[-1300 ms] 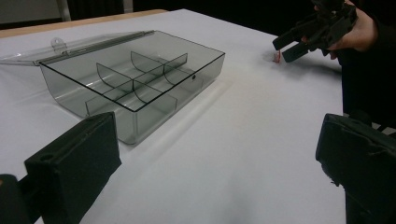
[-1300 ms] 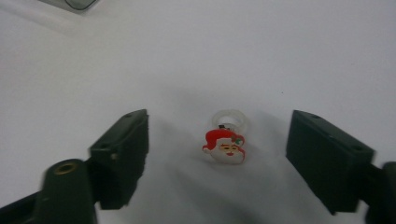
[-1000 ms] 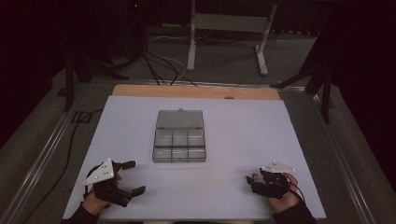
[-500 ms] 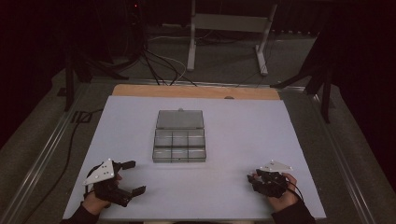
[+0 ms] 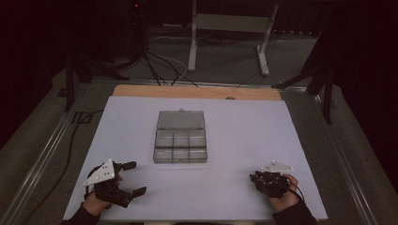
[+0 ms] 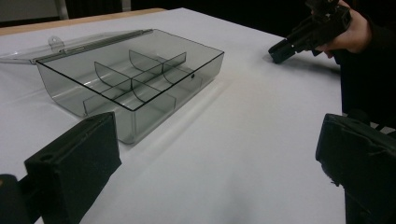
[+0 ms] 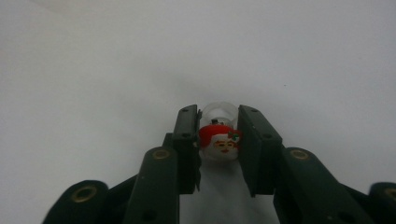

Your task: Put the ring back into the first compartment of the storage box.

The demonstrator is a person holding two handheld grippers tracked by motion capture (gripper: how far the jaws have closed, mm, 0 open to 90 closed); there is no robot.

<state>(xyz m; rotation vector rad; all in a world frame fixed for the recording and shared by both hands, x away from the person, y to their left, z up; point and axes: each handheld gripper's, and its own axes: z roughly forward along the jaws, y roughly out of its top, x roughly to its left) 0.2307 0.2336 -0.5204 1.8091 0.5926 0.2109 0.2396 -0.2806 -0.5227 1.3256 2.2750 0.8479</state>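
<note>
The right gripper (image 5: 257, 178) rests low on the white desk (image 5: 244, 126) near the front right corner, held in the person's right hand (image 5: 281, 194). Its jaws have just been closing, and in the right gripper view they are drawn narrow on a small Santa figure (image 7: 219, 142), one pad pressing each side. The figure has a red cap and a painted face, with a clear rounded part behind it. It sits between the jaws just above the desk surface; whether it touches the desk cannot be told.

The left gripper (image 5: 133, 178) is near the front left corner, in the left hand (image 5: 96, 201). Its jaws stand wide apart with nothing between them.

A clear plastic box (image 5: 180, 146) lies at the middle of the desk, well apart from both grippers. Its lid (image 5: 180, 120) is folded back flat on the far side. Dividers split the box into six compartments.
</note>
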